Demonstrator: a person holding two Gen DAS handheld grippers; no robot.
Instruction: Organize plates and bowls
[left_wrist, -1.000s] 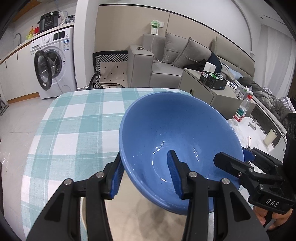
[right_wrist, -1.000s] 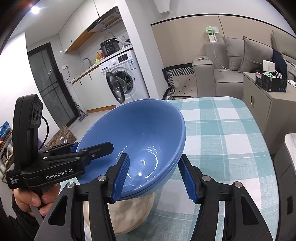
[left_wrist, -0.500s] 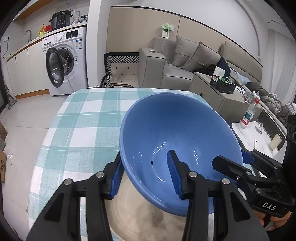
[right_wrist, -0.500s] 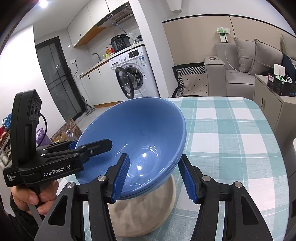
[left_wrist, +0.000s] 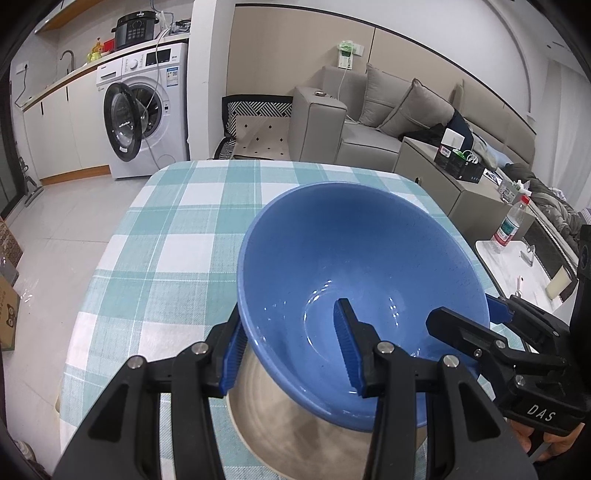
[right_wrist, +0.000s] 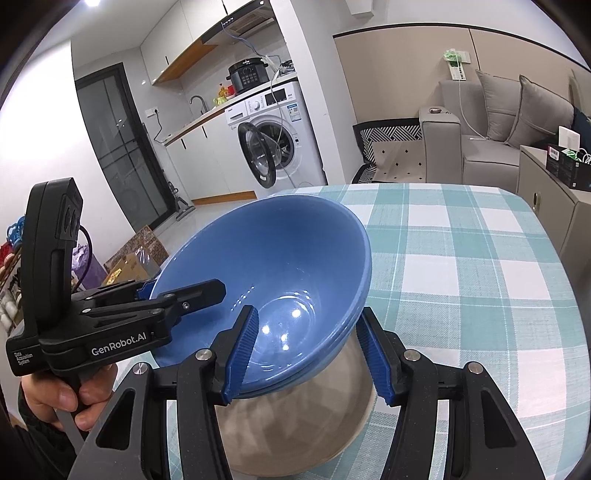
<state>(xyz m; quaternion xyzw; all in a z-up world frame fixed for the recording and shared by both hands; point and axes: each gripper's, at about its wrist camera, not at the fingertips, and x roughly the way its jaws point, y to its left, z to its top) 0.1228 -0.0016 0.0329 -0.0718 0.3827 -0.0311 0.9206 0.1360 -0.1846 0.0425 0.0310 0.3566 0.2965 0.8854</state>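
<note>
Checked teal-and-white tablecloth (left_wrist: 177, 236) covers the table, running away from you toward the washing machine (left_wrist: 147, 110) and the grey sofa (left_wrist: 369, 122) at the far side. Near edge, under your grippers: a beige plate (right_wrist: 317, 424), mostly hidden. Above it you hold a blue bowl (left_wrist: 354, 258), tilted, its opening facing you; the right wrist view shows a second rim line beneath it, so it looks like two stacked bowls, though I cannot be sure. Your left gripper (left_wrist: 291, 354) pinches the bowl's left wall, one pad inside, one outside. Your right gripper (right_wrist: 310, 354) pinches the right wall the same way. Whether the bowl's base touches the plate cannot be told. A hand (right_wrist: 55, 398) grips the left tool's handle.
</note>
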